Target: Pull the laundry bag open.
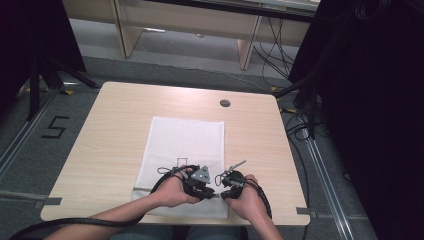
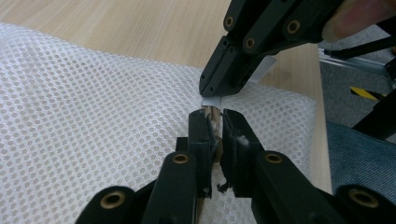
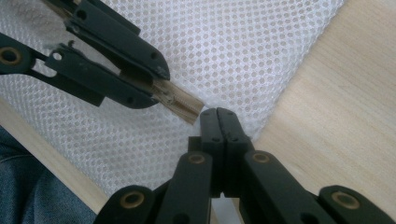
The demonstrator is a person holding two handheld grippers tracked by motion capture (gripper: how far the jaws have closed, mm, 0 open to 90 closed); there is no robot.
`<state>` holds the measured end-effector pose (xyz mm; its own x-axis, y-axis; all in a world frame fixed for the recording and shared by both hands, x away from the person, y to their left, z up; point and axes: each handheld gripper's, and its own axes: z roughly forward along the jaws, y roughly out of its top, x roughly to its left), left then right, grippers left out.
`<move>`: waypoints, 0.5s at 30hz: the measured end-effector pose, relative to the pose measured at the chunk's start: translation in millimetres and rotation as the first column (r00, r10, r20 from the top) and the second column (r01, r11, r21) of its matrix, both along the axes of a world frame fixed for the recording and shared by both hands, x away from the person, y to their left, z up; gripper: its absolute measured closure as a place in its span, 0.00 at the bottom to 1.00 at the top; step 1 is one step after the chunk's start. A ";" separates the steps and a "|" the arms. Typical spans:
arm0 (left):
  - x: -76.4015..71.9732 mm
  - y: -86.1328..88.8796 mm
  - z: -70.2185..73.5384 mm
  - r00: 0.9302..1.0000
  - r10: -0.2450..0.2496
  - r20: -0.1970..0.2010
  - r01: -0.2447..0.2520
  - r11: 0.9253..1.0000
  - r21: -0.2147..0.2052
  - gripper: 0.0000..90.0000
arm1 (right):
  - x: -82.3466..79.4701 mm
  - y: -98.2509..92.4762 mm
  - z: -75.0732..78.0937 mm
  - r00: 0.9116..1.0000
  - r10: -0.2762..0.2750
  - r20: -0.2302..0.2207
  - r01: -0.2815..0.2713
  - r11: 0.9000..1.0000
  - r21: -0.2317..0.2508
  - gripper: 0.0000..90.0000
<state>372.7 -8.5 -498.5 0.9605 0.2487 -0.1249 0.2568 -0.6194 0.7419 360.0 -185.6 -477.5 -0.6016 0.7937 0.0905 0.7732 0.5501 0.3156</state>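
Table (image 1: 115, 130), mesh bag (image 1: 185, 145) lengthwise away (zipper end near)

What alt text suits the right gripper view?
The right claw, shut, pinches the edge of a white mesh bag on a wooden table. Beside it, the left claw grips the bag's beige zipper end.

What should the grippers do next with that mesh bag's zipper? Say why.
Probably draw the right gripper away along the zipper. The left gripper is clamped on the zipper's end at the mesh bag, and the right is shut on a small white tab beside it.
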 end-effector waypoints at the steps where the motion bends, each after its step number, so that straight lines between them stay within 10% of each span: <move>1: 1.1 0.8 0.5 1.000 -0.012 0.012 0.012 1.000 0.004 0.91 | 0.1 0.1 0.0 1.000 -0.001 -0.001 0.001 1.000 0.000 1.00; 15: -0.3 7.1 2.2 1.000 0.004 -0.001 -0.004 1.000 -0.004 0.91 | -1.6 2.4 0.7 0.999 -0.026 -0.024 0.027 1.000 0.009 1.00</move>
<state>372.4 -1.5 -496.3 0.9594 0.2520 -0.1265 0.2597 -0.6154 0.7442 358.4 -183.2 -476.8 -0.5780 0.8083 0.1123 0.7948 0.5263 0.3022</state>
